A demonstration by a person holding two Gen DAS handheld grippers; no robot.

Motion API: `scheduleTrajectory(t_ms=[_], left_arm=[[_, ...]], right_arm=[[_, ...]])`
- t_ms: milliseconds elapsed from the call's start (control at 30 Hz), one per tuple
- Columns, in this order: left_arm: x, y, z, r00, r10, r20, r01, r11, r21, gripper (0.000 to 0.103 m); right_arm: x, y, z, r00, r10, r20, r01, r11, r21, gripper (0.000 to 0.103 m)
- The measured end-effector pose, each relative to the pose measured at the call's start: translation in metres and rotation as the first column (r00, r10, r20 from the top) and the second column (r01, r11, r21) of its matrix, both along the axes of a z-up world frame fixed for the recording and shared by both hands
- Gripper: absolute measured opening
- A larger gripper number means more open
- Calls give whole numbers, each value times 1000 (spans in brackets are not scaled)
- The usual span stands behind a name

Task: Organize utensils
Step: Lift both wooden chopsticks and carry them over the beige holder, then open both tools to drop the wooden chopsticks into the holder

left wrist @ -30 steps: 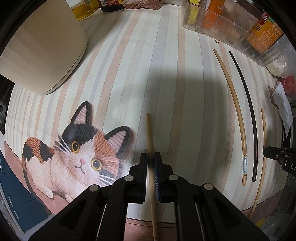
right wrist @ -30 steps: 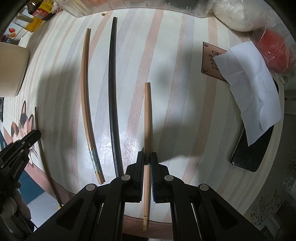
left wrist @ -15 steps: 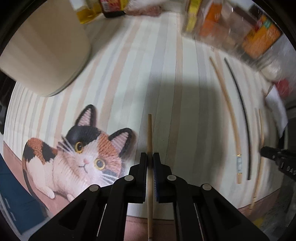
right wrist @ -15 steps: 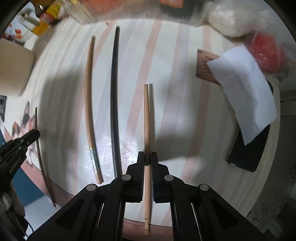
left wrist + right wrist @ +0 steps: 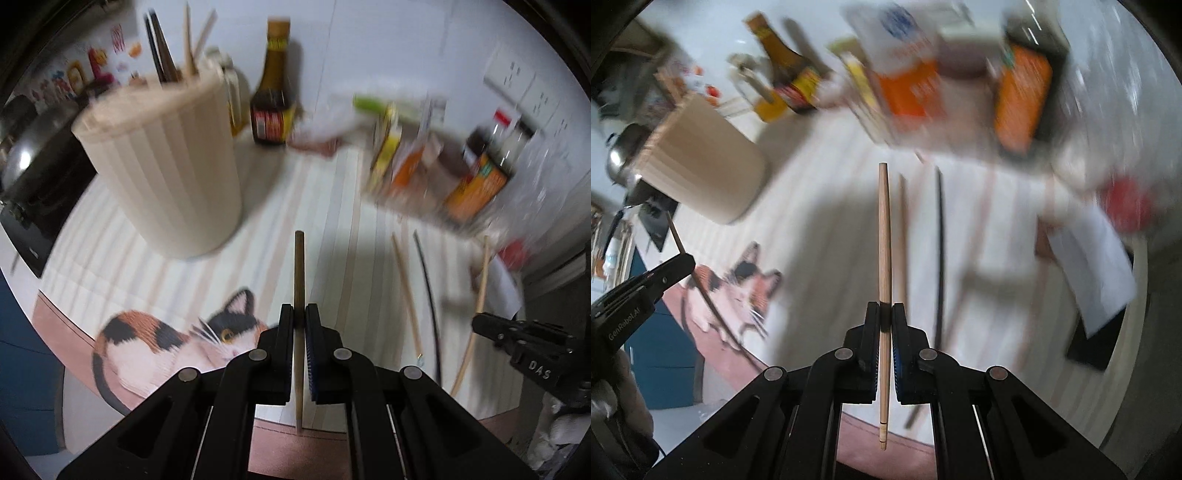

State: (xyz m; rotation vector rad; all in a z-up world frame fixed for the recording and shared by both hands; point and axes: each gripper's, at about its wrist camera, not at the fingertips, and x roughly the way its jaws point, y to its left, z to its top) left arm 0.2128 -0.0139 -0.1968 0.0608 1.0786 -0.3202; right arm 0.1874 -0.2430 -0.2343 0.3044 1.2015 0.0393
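L gripper [image 5: 299, 325] & R gripper [image 5: 885, 317] each clamp a chopstick [image 5: 299, 273].

Wooden chopstick [image 5: 299, 273] between closed left gripper [image 5: 299, 314] fingers [image 5: 285, 325], near ribbed holder [image 5: 162, 162].

Matt bare wood on both held chopsticks [image 5: 299, 266] [image 5: 884, 236], ribbed matt cream plastic on the holder [image 5: 166, 166], glossy glass on the sauce bottle [image 5: 273, 96], smooth printed counter [image 5: 321, 206] mat.
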Motion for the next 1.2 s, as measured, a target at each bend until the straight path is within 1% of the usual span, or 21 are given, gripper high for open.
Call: scheduleTrajectory(t_ms=[133, 200, 267, 367, 400, 467, 500, 567, 600, 667, 767, 833, 933, 1000, 1100, 1200], left_arm=[[6, 11, 46, 994, 16, 104, -11, 999, -48, 3], [10, 16, 73, 987, 30, 158, -18, 997, -77, 3], [19, 21, 105, 976, 49, 214, -24, 993, -117, 3], [34, 27, 149, 953, 73, 293, -26, 987, -159, 3], [42, 30, 167, 943, 82, 324, -27, 985, -170, 3], [55, 37, 193, 925, 105, 364, -37, 981, -189, 3], [64, 42, 208, 914, 120, 388, -46, 980, -195, 3], [77, 53, 227, 896, 148, 419, -67, 977, -202, 3], [87, 58, 238, 886, 158, 437, -79, 978, -193, 3], [103, 69, 246, 874, 180, 451, -107, 978, -181, 3], [130, 84, 247, 877, 202, 436, -142, 976, -167, 3], [147, 90, 240, 885, 210, 415, -158, 975, -155, 3], [171, 96, 222, 899, 219, 379, -185, 975, -125, 3], [181, 99, 209, 909, 227, 349, -195, 973, -122, 3], [195, 101, 185, 926, 238, 294, -208, 970, -130, 3], [201, 103, 170, 942, 244, 231, -213, 965, -152, 3]], right_arm=[[20, 16, 47, 993, 38, 115, -40, 999, 14, 6], [35, 24, 78, 980, 58, 188, -63, 998, 21, 6], [50, 30, 106, 966, 69, 249, -80, 996, 34, 6], [78, 39, 152, 936, 72, 346, -97, 994, 55, 6], [89, 42, 166, 923, 67, 379, -99, 993, 66, 6], [108, 51, 192, 899, 61, 434, -102, 992, 74, 6], [119, 55, 204, 886, 51, 461, -101, 991, 85, 6], [139, 65, 223, 870, 43, 492, -106, 989, 101, 6], [153, 73, 233, 859, 40, 511, -105, 990, 99, 6], [171, 87, 242, 852, 42, 522, -115, 987, 109, 6], [201, 116, 246, 844, 57, 534, -135, 985, 108, 6], [217, 133, 241, 844, 70, 532, -149, 983, 107, 6], [240, 157, 228, 841, 90, 533, -165, 982, 95, 6], [252, 170, 219, 840, 105, 533, -173, 982, 80, 6], [264, 184, 202, 841, 132, 525, -189, 980, 57, 6], [271, 189, 186, 848, 155, 507, -203, 978, 41, 6]])
